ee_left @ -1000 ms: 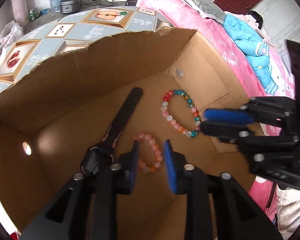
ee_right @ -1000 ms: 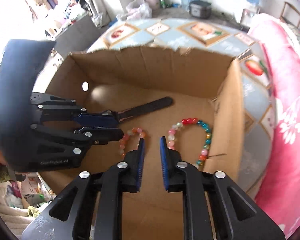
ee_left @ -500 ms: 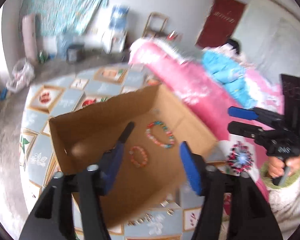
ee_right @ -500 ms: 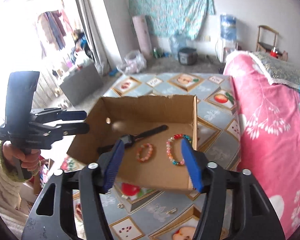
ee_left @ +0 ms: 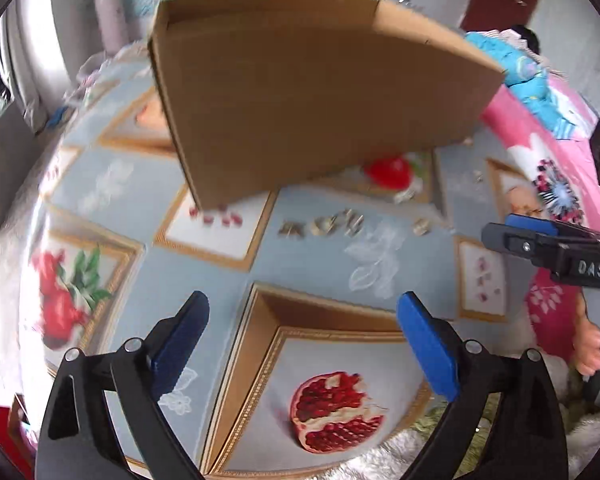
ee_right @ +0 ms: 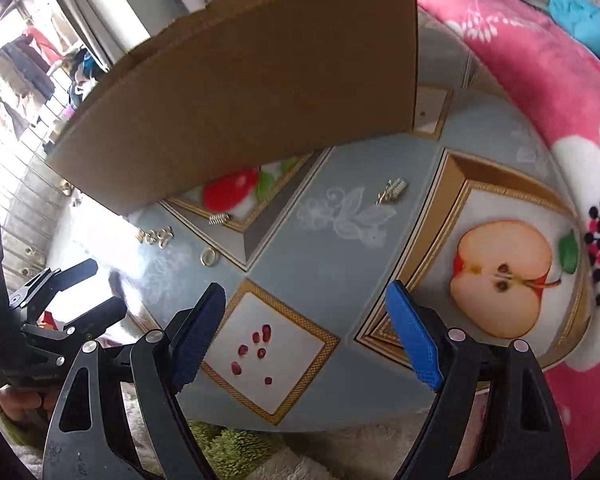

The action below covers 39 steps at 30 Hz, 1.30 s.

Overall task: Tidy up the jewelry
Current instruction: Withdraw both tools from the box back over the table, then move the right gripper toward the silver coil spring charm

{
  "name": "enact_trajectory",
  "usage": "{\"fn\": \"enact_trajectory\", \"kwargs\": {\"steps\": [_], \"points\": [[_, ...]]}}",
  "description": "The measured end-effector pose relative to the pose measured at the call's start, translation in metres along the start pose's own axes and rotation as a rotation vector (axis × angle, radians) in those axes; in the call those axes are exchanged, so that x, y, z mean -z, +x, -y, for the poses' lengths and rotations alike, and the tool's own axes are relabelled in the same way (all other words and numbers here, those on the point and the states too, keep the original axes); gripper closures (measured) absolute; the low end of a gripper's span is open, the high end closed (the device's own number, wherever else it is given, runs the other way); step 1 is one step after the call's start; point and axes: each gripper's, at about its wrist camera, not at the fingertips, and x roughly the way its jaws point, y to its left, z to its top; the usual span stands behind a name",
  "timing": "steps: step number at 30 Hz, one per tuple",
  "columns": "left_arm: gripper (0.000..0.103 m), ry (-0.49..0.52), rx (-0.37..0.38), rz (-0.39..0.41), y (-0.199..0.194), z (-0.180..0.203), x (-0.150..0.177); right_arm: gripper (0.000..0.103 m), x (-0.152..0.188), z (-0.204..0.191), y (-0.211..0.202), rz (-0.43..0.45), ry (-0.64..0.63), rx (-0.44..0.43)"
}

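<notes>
Over the near edge of the surface, left tongs and right tongs had just been opening and stood wide, nothing between the ribbed blue pads. Loose jewelry, small gold-toned metal pieces, lay scattered on the glossy fruit-print cloth before the corrugated cardboard box. Advice: approach steeply and pinch one piece low against the slick cloth.

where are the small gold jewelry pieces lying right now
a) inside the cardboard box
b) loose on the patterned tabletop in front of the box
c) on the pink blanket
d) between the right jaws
b: the small gold pieces lie scattered on the patterned tabletop in front of the cardboard box, outside its wall.
</notes>
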Motion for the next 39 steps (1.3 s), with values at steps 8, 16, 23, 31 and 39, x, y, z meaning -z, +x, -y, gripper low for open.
{"fn": "enact_trajectory", "kwargs": {"steps": [8, 16, 23, 31, 39], "points": [[0.006, 0.06, -0.13, 0.056, 0.012, 0.017, 0.006, 0.009, 0.007, -0.021, 0.017, -0.008, -0.169, 0.168], [0.005, 0.05, -0.14, 0.052, 0.012, 0.02, 0.008, 0.008, 0.007, -0.013, 0.014, 0.011, -0.194, 0.152], [0.005, 0.068, -0.127, 0.028, 0.015, 0.017, 0.003, 0.008, 0.001, -0.001, 0.011, -0.008, -0.206, 0.073], [0.004, 0.064, -0.135, 0.043, 0.014, 0.016, 0.006, 0.008, -0.026, 0.016, 0.006, 0.066, -0.152, 0.001], [0.004, 0.059, -0.135, 0.066, 0.012, 0.015, 0.009, 0.02, -0.036, 0.001, 0.011, 0.128, -0.23, -0.088]]}}
